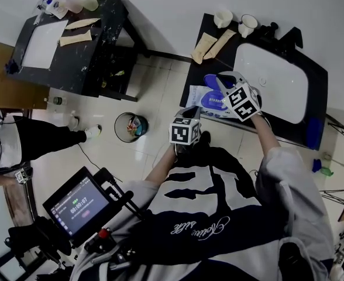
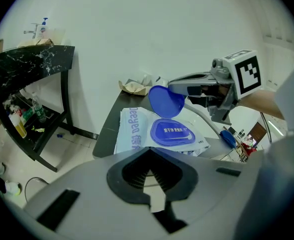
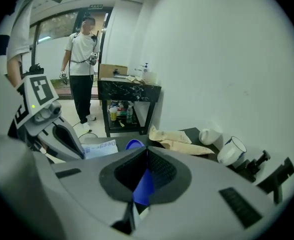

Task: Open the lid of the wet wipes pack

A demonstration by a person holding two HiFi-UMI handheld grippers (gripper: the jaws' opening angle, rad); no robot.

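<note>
Right hand-held gripper (image 3: 146, 174) is pinched on the blue lid (image 2: 166, 101), which is flipped up off the wet wipes pack (image 2: 134, 129) lying on the dark tabletop (image 2: 106, 134). Left hand-held gripper (image 2: 154, 179) is closed and empty. Lid looks like thin, springy plastic, so grip its free edge, since the soft pack could slide.

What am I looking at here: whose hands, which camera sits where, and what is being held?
There is no robot. A person holds a hand-held gripper in each hand, and the patterned cubes are part of them. The head view comes from a camera on the person's head, looking down. The other two cameras ride on the grippers. On the dark table lies a wet wipes pack, with paper bags and two cups at the far end. The right gripper is shut on the pack's blue lid, which is tilted up. The left gripper is shut on nothing, short of the pack.
</note>
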